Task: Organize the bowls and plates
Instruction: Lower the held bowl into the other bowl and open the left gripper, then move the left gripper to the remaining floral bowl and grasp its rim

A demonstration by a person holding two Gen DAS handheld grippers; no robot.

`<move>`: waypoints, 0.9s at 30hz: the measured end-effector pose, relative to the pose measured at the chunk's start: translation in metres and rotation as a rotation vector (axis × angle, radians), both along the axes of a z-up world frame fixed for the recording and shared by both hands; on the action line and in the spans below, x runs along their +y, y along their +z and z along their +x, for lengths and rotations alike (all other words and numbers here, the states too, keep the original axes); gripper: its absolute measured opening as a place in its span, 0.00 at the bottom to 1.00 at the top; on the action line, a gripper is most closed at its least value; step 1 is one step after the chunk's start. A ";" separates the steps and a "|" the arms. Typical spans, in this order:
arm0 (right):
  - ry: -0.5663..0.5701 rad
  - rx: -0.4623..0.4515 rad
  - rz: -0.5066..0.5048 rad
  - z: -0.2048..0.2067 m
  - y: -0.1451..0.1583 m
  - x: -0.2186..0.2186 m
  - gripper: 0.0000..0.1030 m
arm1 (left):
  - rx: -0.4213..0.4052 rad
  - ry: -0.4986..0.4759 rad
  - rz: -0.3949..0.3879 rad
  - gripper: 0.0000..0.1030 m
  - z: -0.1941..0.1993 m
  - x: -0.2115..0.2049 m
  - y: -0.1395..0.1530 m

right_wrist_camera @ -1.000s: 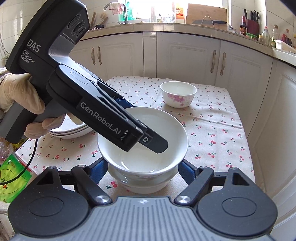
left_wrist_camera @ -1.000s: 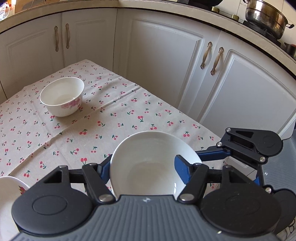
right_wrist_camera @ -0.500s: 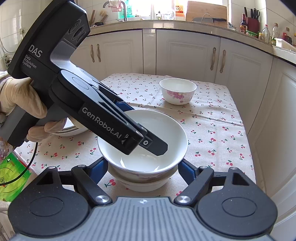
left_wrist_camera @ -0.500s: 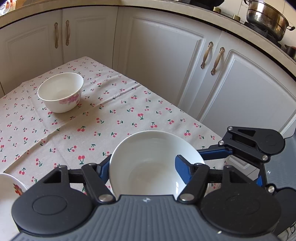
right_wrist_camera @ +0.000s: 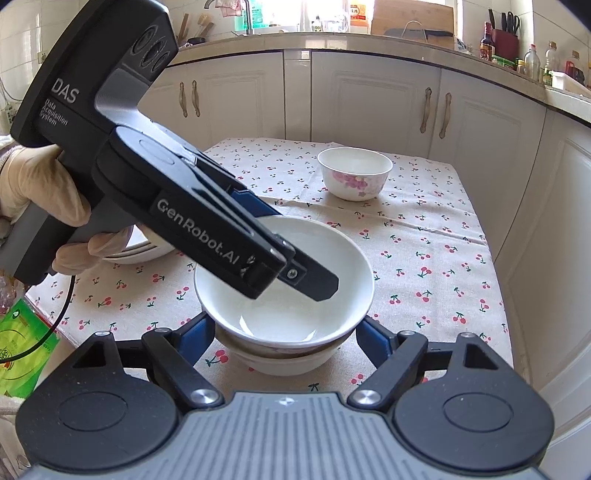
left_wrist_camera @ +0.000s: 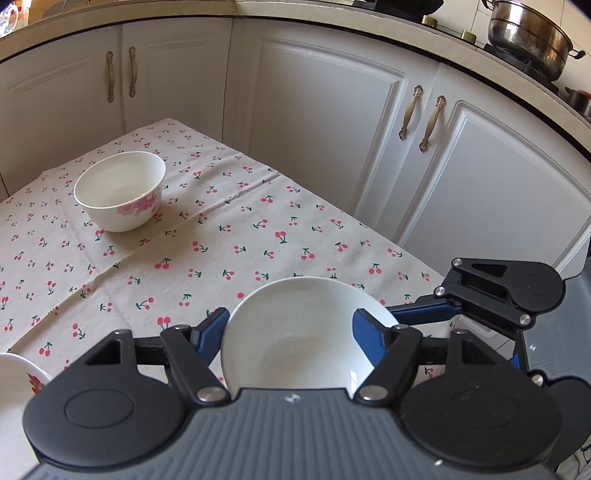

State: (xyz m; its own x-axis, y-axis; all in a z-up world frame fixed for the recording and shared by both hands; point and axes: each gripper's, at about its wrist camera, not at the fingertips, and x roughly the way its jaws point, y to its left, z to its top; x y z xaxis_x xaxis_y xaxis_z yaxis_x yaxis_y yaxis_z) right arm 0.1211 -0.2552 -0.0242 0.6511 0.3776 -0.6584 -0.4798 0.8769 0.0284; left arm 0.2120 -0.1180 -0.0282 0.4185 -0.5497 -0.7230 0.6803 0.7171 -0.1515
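Two plain white bowls sit nested on the cherry-print tablecloth [right_wrist_camera: 424, 258]. My left gripper [right_wrist_camera: 295, 251], held by a gloved hand [right_wrist_camera: 40, 199], reaches down over the upper bowl [right_wrist_camera: 295, 321] [left_wrist_camera: 295, 350]. Its jaws are opening, one finger inside the bowl and the other outside the far-left rim. My right gripper [right_wrist_camera: 286, 328] flanks the lower bowl [right_wrist_camera: 280, 362]. Its jaws are opening too, with small gaps to the bowl's sides. A bowl with pink flowers [right_wrist_camera: 354, 177] [left_wrist_camera: 120, 192] stands alone at the far end.
A stack of white plates [right_wrist_camera: 140, 251] lies on the table's left side behind the left gripper. A green bag [right_wrist_camera: 22, 343] sits beyond the left edge. White cabinets surround the table, close along its right edge. A steel pot [left_wrist_camera: 528, 33] is on the stove.
Both grippers' fingers have spread slightly apart. The upper bowl sits a little deeper in the lower one. Neither hand has shifted.
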 end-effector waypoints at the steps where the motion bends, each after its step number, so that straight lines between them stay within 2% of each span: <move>1: -0.003 -0.011 -0.001 -0.001 0.001 0.000 0.90 | -0.003 -0.002 -0.004 0.71 0.000 0.001 0.001; 2: -0.004 -0.029 0.000 -0.002 0.003 -0.001 0.97 | -0.009 -0.001 -0.006 0.71 0.000 0.002 0.003; 3: -0.003 -0.044 0.008 -0.004 0.005 -0.002 1.00 | -0.017 0.000 -0.006 0.72 0.000 0.002 0.005; 11: -0.015 -0.072 0.027 -0.007 0.014 -0.009 1.00 | -0.046 0.032 0.008 0.74 -0.002 0.017 0.009; 20: -0.020 -0.070 0.023 -0.008 0.014 -0.008 1.00 | -0.016 0.123 0.011 0.74 0.004 0.056 -0.002; 27: -0.026 -0.069 0.002 -0.004 0.015 -0.006 1.00 | 0.007 0.125 -0.015 0.74 0.004 0.066 -0.011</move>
State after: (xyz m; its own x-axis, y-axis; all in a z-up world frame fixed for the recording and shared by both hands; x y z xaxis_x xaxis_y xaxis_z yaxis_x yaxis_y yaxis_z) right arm 0.1168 -0.2614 -0.0093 0.7049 0.3610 -0.6106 -0.4573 0.8893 -0.0022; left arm 0.2158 -0.0519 -0.0392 0.4793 -0.5041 -0.7185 0.5847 0.7939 -0.1669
